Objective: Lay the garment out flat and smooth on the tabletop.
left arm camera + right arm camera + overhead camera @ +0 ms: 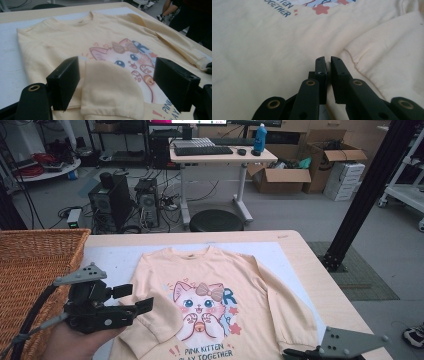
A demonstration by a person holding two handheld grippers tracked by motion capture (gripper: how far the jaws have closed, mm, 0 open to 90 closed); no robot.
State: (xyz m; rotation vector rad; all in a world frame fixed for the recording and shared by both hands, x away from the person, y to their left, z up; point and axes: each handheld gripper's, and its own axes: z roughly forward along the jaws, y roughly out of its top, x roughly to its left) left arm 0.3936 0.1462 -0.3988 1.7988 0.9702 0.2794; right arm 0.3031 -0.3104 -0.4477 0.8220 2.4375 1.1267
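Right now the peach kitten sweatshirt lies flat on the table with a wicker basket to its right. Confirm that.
Wrong side. The wicker basket stands to the left of the peach kitten sweatshirt, beside the left tool, as the high view shows. The sweatshirt does lie flat on the table.

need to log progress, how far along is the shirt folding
Early on. Done: the shirt lies flat, front up, with its left sleeve folded across the body. In hand: the left gripper is open over that sleeve; the right gripper is shut at the right cuff. Left: right sleeve and body folds.
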